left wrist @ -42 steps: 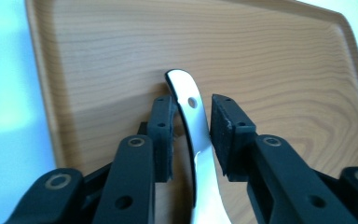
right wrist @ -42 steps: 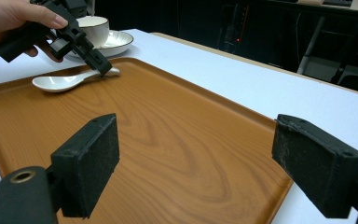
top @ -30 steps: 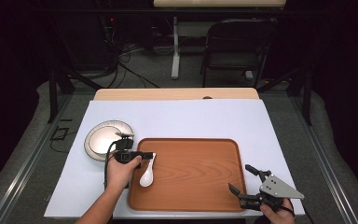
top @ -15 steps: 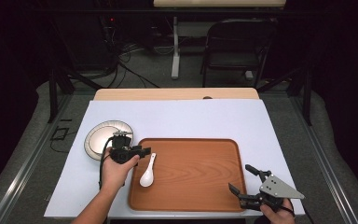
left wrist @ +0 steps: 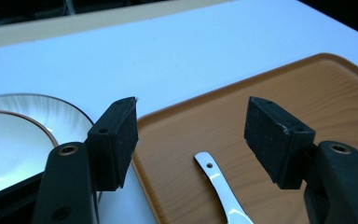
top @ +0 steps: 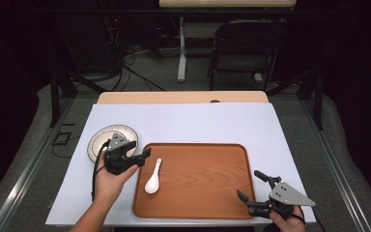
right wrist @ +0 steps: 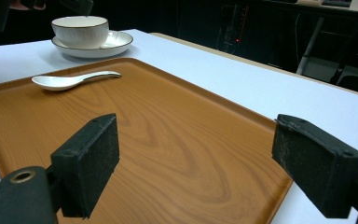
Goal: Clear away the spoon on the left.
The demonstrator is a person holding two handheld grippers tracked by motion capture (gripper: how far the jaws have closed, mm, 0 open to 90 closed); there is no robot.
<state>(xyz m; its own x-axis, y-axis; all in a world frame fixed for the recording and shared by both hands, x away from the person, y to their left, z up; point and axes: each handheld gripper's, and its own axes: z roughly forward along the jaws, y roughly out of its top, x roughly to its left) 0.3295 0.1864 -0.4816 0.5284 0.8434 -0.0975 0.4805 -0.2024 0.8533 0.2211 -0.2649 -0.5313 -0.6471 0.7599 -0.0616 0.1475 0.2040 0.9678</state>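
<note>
While my left gripper [top: 142, 155] hangs above the tray's [top: 207, 193] left edge, its jaws have just been opening and grip nothing; the white spoon [top: 152, 178] lies on the tray below.

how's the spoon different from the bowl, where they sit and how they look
The spoon lies flat on the wooden tray; the bowl stands upright on a plate beside the tray. The spoon is long and shallow, the bowl round and deep. Both are white, and no gripper touches either.
</note>
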